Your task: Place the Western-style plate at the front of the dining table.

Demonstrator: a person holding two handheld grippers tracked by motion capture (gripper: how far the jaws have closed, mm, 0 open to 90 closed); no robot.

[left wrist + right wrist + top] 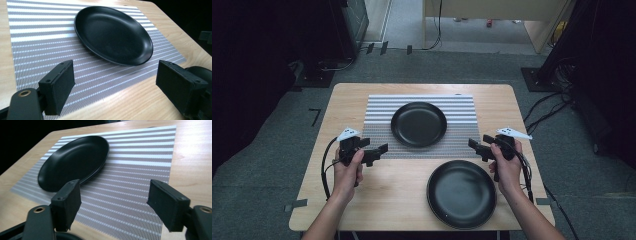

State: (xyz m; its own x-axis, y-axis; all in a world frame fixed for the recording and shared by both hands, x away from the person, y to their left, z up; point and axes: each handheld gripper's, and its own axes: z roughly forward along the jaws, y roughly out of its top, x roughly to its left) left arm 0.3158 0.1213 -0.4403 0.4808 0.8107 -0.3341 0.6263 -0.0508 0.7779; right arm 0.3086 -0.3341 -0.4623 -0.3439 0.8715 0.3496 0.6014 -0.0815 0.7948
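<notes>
Lower-frame round black plate [461, 193] is still on bare bench [377, 200]; both tongs, left [379, 151] and right [474, 146], are spread, empty; other round black plate [419, 124] is already on the striped mat [377, 112].

A person's two hands hold black grippers over a light wooden bench [362, 205]. The left gripper [381, 151] hangs at the left edge of a grey-and-white striped placemat [462, 105], its fingers spread with nothing between them. The right gripper [475, 146] hangs at the mat's right corner, fingers also apart and empty. One black plate [419, 124] sits on the mat; a second black plate [461, 193] rests on bare wood near the right hand [507, 170].
</notes>
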